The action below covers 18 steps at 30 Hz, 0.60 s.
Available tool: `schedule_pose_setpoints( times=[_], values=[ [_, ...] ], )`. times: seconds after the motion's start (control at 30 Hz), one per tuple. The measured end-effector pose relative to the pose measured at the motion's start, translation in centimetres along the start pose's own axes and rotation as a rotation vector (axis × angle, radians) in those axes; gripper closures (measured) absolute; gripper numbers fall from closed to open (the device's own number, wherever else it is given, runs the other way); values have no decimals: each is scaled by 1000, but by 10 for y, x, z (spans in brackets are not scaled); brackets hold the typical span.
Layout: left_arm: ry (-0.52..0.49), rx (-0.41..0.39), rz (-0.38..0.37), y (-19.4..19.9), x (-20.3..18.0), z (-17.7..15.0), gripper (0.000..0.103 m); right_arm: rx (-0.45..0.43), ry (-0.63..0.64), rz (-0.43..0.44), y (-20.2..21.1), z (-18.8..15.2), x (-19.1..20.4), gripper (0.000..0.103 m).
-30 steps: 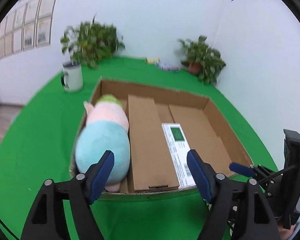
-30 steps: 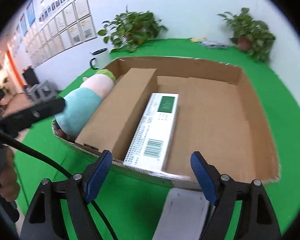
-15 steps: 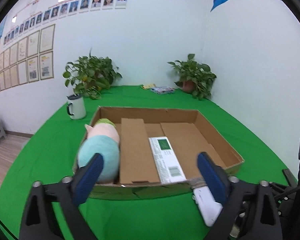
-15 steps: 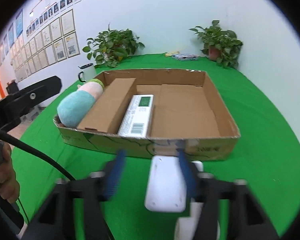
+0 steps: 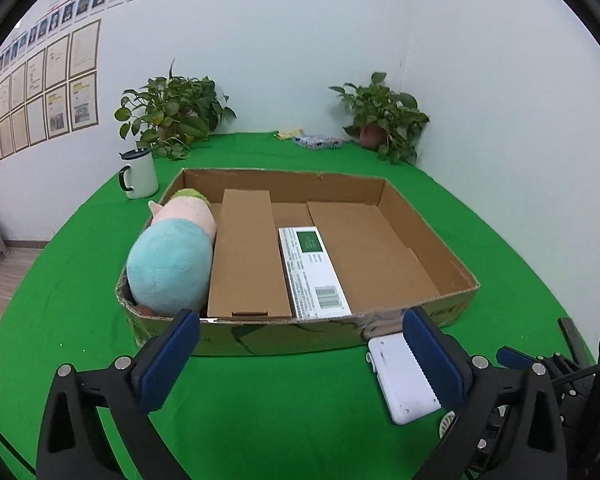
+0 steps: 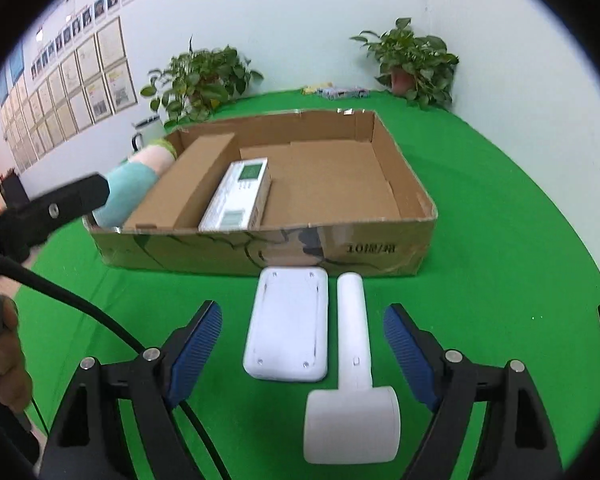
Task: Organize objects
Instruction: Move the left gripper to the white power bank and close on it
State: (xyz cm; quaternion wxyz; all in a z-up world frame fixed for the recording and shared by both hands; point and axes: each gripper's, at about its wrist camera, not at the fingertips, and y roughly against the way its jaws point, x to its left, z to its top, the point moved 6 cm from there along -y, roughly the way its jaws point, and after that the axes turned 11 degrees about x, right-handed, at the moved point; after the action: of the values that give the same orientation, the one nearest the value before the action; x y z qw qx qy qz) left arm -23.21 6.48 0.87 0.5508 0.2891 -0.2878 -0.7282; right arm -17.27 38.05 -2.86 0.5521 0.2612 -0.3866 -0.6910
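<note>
Left gripper (image 5: 300,354): fingers spread wide and holding nothing, hovering over the green table (image 5: 80,280) in front of the tray's near wall.
White mug (image 5: 139,174): upright with a dark lid and handle, toward the table's far left edge, well apart from the tray.
Left potted plant (image 5: 172,110): at the table's far edge against the wall, behind the mug.
Cardboard tray (image 5: 428,236): a shallow open box in the middle of the table, its near wall printed with a dark pattern.
Plush toy (image 5: 170,256): pastel blue, pink and green, lying along the tray's left wall, its blue end at the near left corner.
Brown cardboard box (image 5: 246,256): long and flat, lying just beside the plush toy on its right, lengthwise in the tray.
White carton (image 5: 312,270): green panel and barcode on top, lying against the brown box's right side; the right half of the tray floor is bare.
White flat device (image 6: 288,324): rounded rectangle with small screws at its corners, on the table just in front of the tray's near wall.
White hammer-shaped device (image 6: 352,368): lying just beside the flat device on its right, handle pointing to the tray, thick head nearest the camera.
Right gripper (image 6: 302,354): fingers wide apart, gripping nothing, with both white devices lying between and ahead of them.
Right potted plant (image 5: 384,114): in the table's far right corner.
Small packets (image 5: 316,140): at the far edge between the two plants; too small to tell what they are.
</note>
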Motion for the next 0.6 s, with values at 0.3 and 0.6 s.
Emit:
schedule_pose_setpoints(
  times=[0.3, 0.6],
  values=[
    [65, 229, -196, -52, 14, -25, 1, 49, 139, 414, -14, -32, 34, 20],
    [68, 415, -379, -104, -11, -43, 7, 54, 245, 270, -25, -40, 37, 21]
  ],
)
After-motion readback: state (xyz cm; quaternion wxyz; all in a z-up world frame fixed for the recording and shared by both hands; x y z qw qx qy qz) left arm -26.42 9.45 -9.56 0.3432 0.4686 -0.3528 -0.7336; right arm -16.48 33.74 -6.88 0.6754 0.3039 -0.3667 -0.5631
